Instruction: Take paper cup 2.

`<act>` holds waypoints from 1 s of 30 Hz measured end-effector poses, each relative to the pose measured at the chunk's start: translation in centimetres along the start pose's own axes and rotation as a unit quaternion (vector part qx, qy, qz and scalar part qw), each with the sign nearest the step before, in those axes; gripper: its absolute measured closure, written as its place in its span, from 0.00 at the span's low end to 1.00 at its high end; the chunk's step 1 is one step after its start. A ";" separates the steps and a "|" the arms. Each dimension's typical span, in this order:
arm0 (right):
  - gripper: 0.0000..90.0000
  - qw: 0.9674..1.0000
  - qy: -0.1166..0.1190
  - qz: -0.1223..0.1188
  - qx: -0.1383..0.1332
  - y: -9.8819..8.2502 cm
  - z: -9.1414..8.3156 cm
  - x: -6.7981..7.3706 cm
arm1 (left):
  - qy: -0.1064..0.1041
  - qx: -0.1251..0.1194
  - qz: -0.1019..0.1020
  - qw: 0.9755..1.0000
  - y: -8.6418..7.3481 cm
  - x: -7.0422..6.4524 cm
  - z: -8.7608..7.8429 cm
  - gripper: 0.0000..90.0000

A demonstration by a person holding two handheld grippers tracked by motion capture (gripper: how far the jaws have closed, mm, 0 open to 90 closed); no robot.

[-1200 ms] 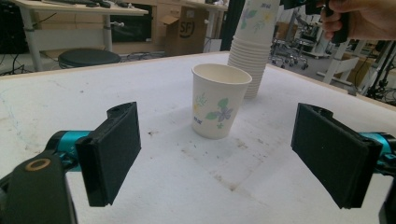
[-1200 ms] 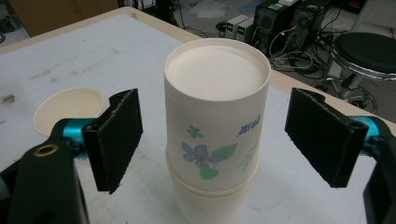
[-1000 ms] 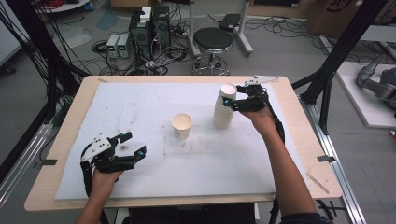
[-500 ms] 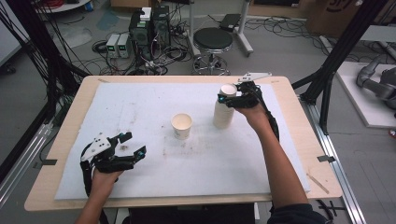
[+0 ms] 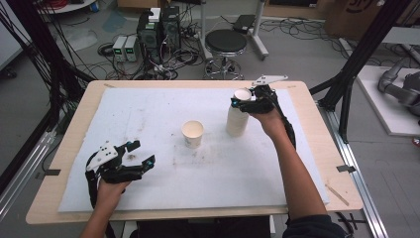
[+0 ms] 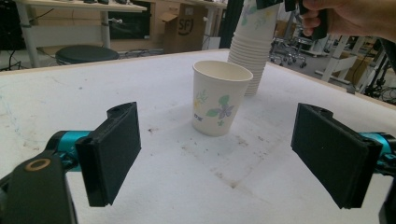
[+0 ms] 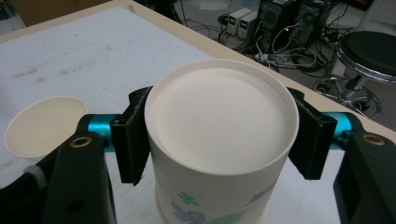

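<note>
A stack of paper cups (image 5: 237, 121) stands upright on the far right of the white mat (image 5: 148, 106). My right gripper (image 5: 244, 102) is at the top cup (image 7: 219, 121) of that stack; its jaws have just been closing and their pads now press on the cup's two sides just under the rim. A single flowered paper cup (image 5: 192, 134) stands open-side up at the mat's middle, left of the stack (image 6: 252, 51). My left gripper (image 5: 141, 152) rests near the front left with its jaws wide apart, pointing at the single cup (image 6: 219, 98) from a distance, with nothing between them.
The mat covers most of a wooden table (image 5: 317, 148). Beyond the far edge are a black stool (image 5: 226, 42), electronics boxes (image 5: 158, 29) and cables on the floor. Black frame posts (image 5: 356, 64) stand at the table's right and left.
The right gripper's jaws have closed in around the top cup of the stack, after reaching slightly left over it. The left gripper and the single cup have not moved.
</note>
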State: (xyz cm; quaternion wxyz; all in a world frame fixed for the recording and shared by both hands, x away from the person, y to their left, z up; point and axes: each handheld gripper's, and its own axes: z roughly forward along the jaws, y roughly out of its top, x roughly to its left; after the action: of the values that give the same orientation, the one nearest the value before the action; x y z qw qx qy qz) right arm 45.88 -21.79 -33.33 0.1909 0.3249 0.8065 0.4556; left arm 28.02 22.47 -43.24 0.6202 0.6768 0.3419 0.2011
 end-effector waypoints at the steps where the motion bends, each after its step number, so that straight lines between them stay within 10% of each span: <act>1: 0.37 1.000 0.000 -0.001 -0.002 0.1 -0.1 0.0 | -0.001 0.000 0.000 1.000 0.0 0.0 0.0 0.17; 30: 0.38 0.999 -0.018 -0.010 -0.049 5.3 -6.9 0.9 | -0.004 -0.004 -0.001 1.000 0.1 -0.1 -0.1 0.17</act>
State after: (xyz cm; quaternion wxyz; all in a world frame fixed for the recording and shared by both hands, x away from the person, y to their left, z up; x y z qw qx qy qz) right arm 42.94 -23.42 -25.23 0.2259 0.3156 0.7824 0.4871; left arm 27.93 22.45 -43.12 0.6243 0.6750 0.3394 0.1986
